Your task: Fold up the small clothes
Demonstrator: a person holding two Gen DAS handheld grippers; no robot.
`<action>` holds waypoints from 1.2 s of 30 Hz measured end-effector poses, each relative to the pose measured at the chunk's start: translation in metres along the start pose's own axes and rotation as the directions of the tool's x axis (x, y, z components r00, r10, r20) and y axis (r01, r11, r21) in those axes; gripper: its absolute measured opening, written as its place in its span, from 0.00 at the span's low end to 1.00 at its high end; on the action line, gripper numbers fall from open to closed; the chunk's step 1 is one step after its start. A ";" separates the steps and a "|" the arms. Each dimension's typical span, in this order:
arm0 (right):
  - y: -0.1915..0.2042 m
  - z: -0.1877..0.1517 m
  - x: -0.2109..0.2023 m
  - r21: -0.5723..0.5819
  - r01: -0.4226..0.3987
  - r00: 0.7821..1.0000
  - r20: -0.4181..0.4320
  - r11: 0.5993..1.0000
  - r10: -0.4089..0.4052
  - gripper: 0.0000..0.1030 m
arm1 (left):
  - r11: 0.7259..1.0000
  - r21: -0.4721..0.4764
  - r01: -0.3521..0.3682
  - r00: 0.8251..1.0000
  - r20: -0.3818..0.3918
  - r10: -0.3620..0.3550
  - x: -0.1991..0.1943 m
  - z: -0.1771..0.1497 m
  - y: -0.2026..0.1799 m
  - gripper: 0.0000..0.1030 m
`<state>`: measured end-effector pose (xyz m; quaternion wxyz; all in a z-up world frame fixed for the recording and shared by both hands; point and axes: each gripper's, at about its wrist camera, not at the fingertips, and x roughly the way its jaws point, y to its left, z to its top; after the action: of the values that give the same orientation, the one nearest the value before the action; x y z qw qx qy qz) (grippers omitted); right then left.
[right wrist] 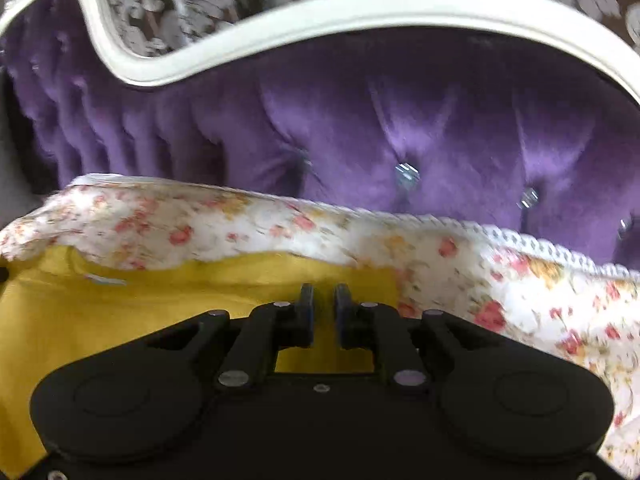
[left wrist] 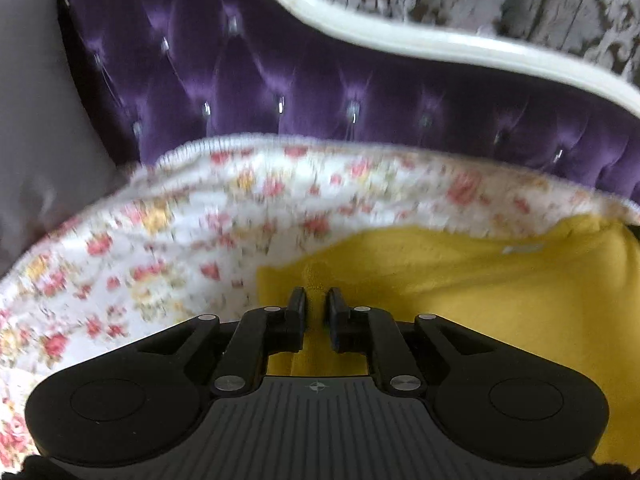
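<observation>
A yellow garment [left wrist: 480, 300] lies flat on a floral cover [left wrist: 160, 240] spread over a sofa seat. In the left wrist view my left gripper [left wrist: 317, 300] hovers over the garment's left edge, its jaws a narrow gap apart with no cloth pinched between them. The right wrist view shows the same yellow garment [right wrist: 120, 312] on the floral cover [right wrist: 520, 300]. My right gripper [right wrist: 324, 296] sits over the garment's right part, near its far edge, its jaws slightly apart and empty. A small pale label [right wrist: 106, 280] shows near the garment's far edge.
Behind the seat rises a purple tufted sofa back [left wrist: 320, 80] with a curved white frame [left wrist: 400, 40]. A grey cushion [left wrist: 36, 120] leans at the left end. The same purple back [right wrist: 400, 120] fills the right wrist view.
</observation>
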<state>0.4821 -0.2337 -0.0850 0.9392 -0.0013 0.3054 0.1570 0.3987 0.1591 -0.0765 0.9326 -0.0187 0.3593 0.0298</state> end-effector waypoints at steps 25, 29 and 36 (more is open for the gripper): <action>-0.010 -0.082 -0.129 0.124 -0.163 0.986 -0.024 0.979 0.167 0.40 | 0.979 0.087 0.182 0.982 -0.077 -0.175 -0.114 -0.101 -0.002 0.43; 0.003 -0.083 -0.129 0.050 -0.142 0.986 -0.080 0.989 0.146 0.10 | 0.975 0.125 0.184 0.981 -0.083 -0.175 -0.113 -0.102 -0.003 0.44; -0.008 -0.081 -0.131 0.043 -0.027 0.997 -0.069 0.999 0.030 0.15 | 0.966 0.155 0.205 0.977 -0.087 -0.194 -0.114 -0.105 -0.003 0.44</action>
<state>0.3383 -0.2882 -0.0767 0.9254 0.0174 0.3411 0.1640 0.2443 0.1457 -0.0772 0.9157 0.0205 0.3900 -0.0944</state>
